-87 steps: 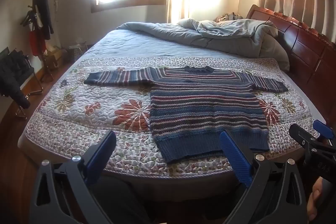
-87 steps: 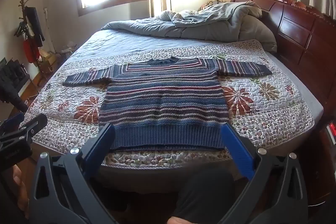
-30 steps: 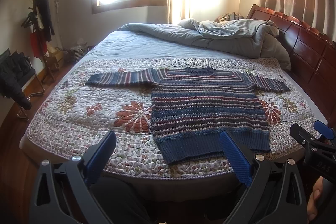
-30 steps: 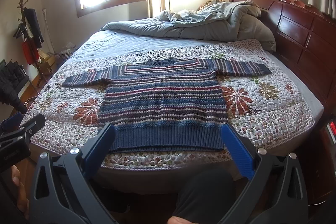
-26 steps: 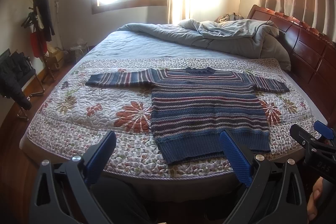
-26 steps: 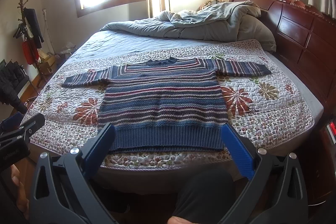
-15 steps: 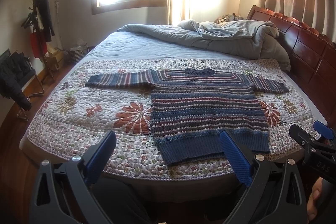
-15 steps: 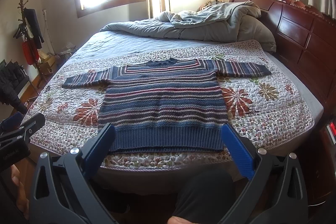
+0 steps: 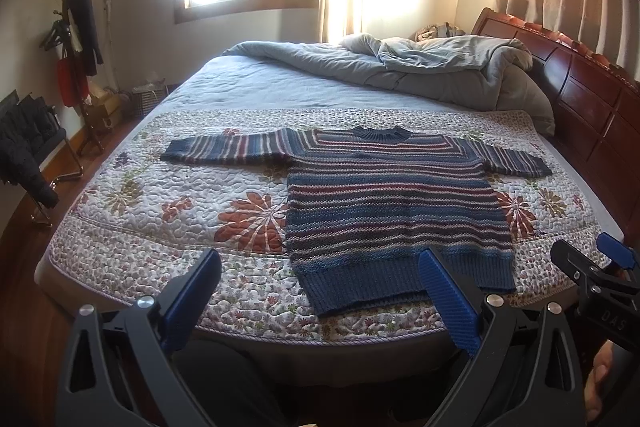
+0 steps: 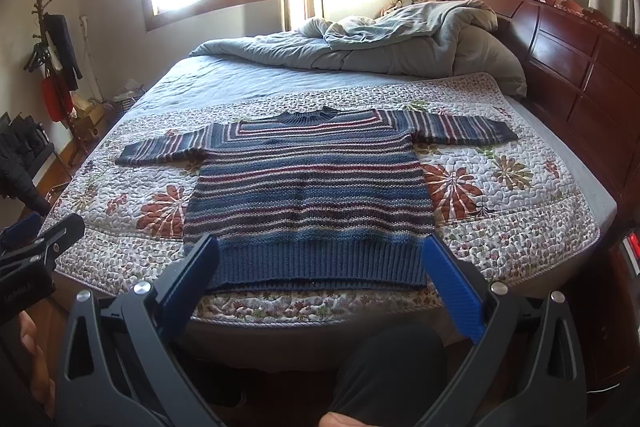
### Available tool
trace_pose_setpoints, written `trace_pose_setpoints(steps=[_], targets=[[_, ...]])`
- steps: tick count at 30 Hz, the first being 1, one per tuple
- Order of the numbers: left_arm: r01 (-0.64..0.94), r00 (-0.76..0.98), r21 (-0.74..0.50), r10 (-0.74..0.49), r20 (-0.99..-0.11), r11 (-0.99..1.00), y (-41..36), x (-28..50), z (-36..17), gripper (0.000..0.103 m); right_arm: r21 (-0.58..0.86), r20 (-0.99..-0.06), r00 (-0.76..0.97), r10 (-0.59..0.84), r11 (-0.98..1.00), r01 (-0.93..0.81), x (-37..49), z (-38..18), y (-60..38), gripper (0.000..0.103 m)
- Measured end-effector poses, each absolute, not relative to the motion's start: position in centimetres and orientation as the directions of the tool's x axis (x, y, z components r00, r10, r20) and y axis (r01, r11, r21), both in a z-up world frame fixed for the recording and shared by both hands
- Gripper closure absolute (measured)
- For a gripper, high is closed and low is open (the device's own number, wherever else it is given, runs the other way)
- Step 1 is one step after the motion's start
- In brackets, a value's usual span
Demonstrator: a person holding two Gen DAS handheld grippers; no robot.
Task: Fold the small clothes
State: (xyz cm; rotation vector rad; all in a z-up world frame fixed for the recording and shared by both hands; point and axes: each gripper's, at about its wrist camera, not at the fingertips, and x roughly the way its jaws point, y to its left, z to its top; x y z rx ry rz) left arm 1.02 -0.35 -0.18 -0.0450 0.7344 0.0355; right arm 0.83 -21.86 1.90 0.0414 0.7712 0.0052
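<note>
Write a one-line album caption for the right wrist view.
Striped knit sweater spread flat on a floral quilt, framed by the right gripper and its open blue jaws.

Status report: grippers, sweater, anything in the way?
Left gripper open, right gripper open, both empty. Sweater flat on quilt, unfolded. Nothing in the way.

A floral quilt (image 9: pixel 168 211) is spread over the bed (image 10: pixel 596 203), a rumpled grey duvet (image 9: pixel 420 67) is heaped by the wooden headboard (image 10: pixel 560 51).
</note>
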Motion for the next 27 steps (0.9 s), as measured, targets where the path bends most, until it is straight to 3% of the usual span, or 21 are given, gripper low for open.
trace_pose_setpoints(steps=[13, 18, 21, 27], targets=[[-0.032, 0.705, -0.044, -0.009, -0.709, 0.999, -0.4, 4.7, -2.6, 0.004, 0.028, -0.719, 0.695, -0.002, 0.999, 0.031, 3.5, -0.2, -22.5, 0.003], [0.081, 0.678, -0.148, -0.164, -0.717, 0.986, -0.6, 8.2, -4.9, 0.004, 0.022, -0.658, 0.752, -0.027, 0.998, 0.055, 6.1, -1.3, -25.1, 0.003], [0.166, 0.633, -0.246, -0.294, -0.716, 0.955, -0.8, 11.3, -7.0, 0.004, 0.174, -0.591, 0.801, 0.094, 0.985, 0.013, 8.5, -2.7, -29.5, 0.003], [0.267, 0.608, -0.32, -0.416, -0.676, 0.909, -2.7, 17.1, -10.0, 0.004, 0.474, -0.681, 0.698, 0.222, 0.86, 0.189, 18.0, -8.5, -42.8, 0.003]])
